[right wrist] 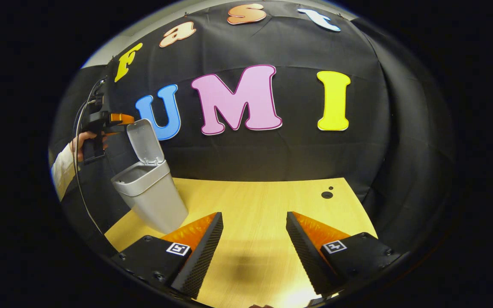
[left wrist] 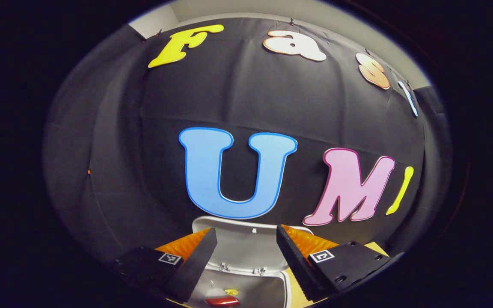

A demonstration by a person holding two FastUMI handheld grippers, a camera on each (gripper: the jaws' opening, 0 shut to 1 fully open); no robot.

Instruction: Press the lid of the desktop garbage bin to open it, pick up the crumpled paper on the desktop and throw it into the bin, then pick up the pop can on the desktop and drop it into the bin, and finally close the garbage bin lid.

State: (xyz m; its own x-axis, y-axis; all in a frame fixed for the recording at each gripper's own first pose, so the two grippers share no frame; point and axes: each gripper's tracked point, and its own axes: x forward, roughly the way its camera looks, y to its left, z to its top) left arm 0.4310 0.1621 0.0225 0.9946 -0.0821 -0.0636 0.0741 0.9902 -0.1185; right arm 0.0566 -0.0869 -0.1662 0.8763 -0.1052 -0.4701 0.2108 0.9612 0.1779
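A grey desktop garbage bin (right wrist: 150,192) stands at the left of the wooden table with its lid (right wrist: 145,141) swung upright. In the left gripper view my left gripper (left wrist: 246,256) hangs open right above the bin's mouth, and the raised lid (left wrist: 242,239) shows between its fingers. Down inside the bin lies a red pop can (left wrist: 221,301) with a bit of yellow beside it. In the right gripper view the left gripper (right wrist: 116,119) sits at the lid's top edge, held by a hand (right wrist: 84,143). My right gripper (right wrist: 253,239) stands open over bare tabletop, holding nothing.
The wooden table (right wrist: 263,201) runs back to the black cloth wall. Two small dark holes (right wrist: 327,194) mark its far right part. A cable (right wrist: 77,171) hangs from the left gripper down past the bin's left side.
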